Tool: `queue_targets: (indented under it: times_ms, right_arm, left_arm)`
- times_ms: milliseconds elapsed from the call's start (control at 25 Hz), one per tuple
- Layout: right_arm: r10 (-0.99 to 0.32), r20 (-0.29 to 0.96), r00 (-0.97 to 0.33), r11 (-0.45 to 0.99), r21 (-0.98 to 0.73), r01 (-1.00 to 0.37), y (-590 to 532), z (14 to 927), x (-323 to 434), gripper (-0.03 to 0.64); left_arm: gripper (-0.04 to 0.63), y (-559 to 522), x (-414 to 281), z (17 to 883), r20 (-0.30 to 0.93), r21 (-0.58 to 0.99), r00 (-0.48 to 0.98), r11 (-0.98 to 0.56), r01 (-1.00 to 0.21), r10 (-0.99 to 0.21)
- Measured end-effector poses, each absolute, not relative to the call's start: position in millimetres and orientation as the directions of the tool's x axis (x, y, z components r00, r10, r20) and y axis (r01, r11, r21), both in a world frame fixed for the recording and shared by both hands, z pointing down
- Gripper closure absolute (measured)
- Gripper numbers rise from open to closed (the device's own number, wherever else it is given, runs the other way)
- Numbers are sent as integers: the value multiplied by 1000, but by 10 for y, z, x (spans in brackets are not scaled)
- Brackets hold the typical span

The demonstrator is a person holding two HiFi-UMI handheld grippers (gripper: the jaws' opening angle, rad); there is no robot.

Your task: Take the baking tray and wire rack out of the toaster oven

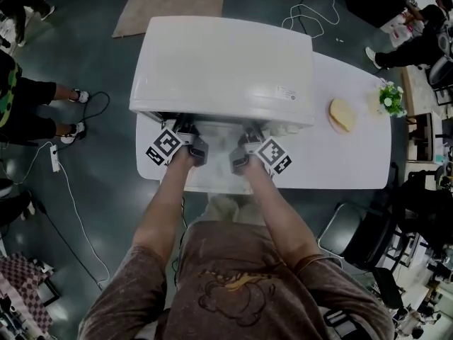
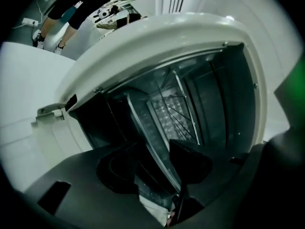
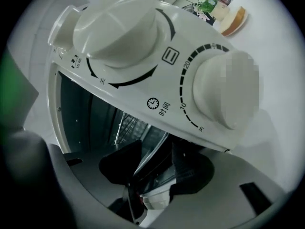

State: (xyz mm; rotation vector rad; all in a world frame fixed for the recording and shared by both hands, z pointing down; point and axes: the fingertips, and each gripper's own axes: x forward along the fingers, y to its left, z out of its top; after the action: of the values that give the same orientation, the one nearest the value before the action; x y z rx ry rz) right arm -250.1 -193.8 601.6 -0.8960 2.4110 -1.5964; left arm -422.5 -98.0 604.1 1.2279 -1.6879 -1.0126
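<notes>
The person's forearms [image 1: 166, 204] reach forward over the near edge of the white table [image 1: 347, 165]. The left gripper [image 1: 187, 129] and the right gripper [image 1: 248, 137] are side by side at the open front of the toaster oven [image 1: 223, 66]. Each gripper has its jaws partly apart, with the front rim of the baking tray [image 2: 148, 135] between them. The tray is inside the oven, and the wire rack [image 2: 185, 111] shows deeper in. Farther right on the table lies a piece of bread [image 1: 342, 114].

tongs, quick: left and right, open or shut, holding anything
left tongs: open, baking tray rim between them, not clamped.
right tongs: open, the baking tray rim between them, not clamped.
</notes>
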Motion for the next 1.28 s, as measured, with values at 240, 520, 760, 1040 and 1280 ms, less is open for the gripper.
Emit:
queue_targets:
  times_ms: [240,520,760,1040,1280]
  right_arm:
    - [-542,222,-811,246,-880,-405,-1984,6049,-2502,507]
    - [-512,220,-830,237,-893,-383,-1961,6040,-2482,529]
    - [-477,233,-847,230,-898,-376,-1755,6054,-2336,537]
    - [-420,244,-874,242,-898,-367,-1517,6077,-2203,540]
    - [-370,259,-892,246,-899,-363,-1196,6095,-2002,545]
  left_arm:
    - [482,-1014,-4276,6103,155,932,-216,215,-291,-964]
    - [488,-977,-4244,6119,153,947,-196,201,-252,-969]
    - [494,-761,-4086,6137,145,955,-193,188,-229,-970]
    - [499,-538,-3955,6158,145,960,-187,184,-212,-972]
    - [507,-217,-3743,6180,142,969,-182,174,-175,-973]
